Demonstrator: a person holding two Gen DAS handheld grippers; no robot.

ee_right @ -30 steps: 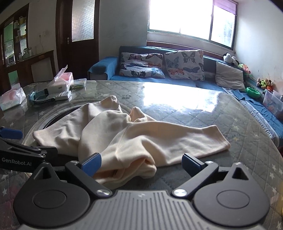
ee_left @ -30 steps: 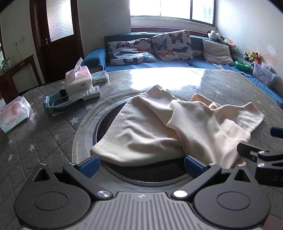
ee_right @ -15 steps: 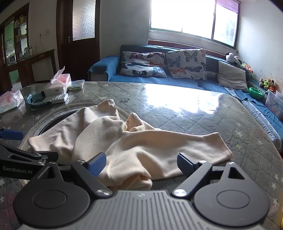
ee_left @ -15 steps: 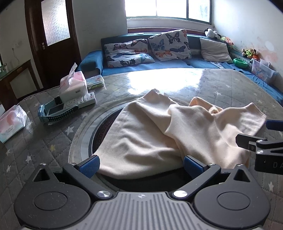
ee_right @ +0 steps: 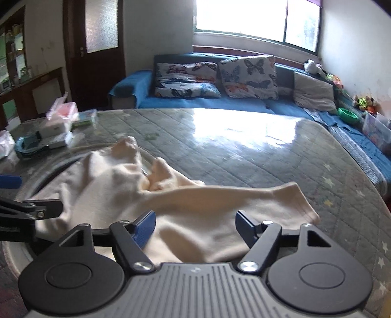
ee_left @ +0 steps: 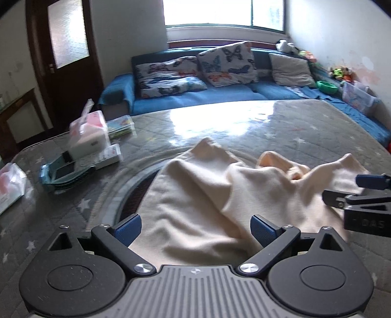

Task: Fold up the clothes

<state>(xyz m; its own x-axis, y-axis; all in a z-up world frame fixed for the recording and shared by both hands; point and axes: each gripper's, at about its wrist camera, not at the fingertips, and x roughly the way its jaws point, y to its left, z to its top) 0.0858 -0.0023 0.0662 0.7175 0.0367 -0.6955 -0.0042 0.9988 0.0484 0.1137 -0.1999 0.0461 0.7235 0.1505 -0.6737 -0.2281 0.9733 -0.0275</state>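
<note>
Left tool point(ee_left: 195, 228): jaws wide apart and closing. The near hem of the cream garment point(ee_left: 210, 205) lies between the blue pads point(ee_left: 128, 228); the pads do not press on it. The tool points down at a slant toward the cloth.

Right tool point(ee_right: 195, 228): jaws partly apart and closing. A bunched part of the same garment lies between its pads point(ee_right: 145, 227); no contact with the cloth can be confirmed. In the left wrist view the right tool enters from the right edge, above the garment's right side.

Garment: crumpled and unfolded on the worktop point(ee_right: 244, 146), in front of both tools. Its left part overlaps a dark round inset point(ee_left: 133, 198) in the worktop. One section extends to the right and ends at a hem near the right tool. A bunched fold sits in the middle.

Worktop: covered with a grey quilted star-pattern cloth under a glossy surface.

Far left of the worktop, well apart from the garment:
- tissue box point(ee_left: 89, 133)
- teal case point(ee_left: 64, 173)
- white remote point(ee_left: 107, 155)
- wrapped tissue pack point(ee_left: 11, 186)

Beyond the worktop: a blue sofa point(ee_right: 195, 100) with butterfly cushions point(ee_right: 248, 75), a window point(ee_right: 256, 19) above it, and a dark door point(ee_left: 66, 49) at left.
</note>
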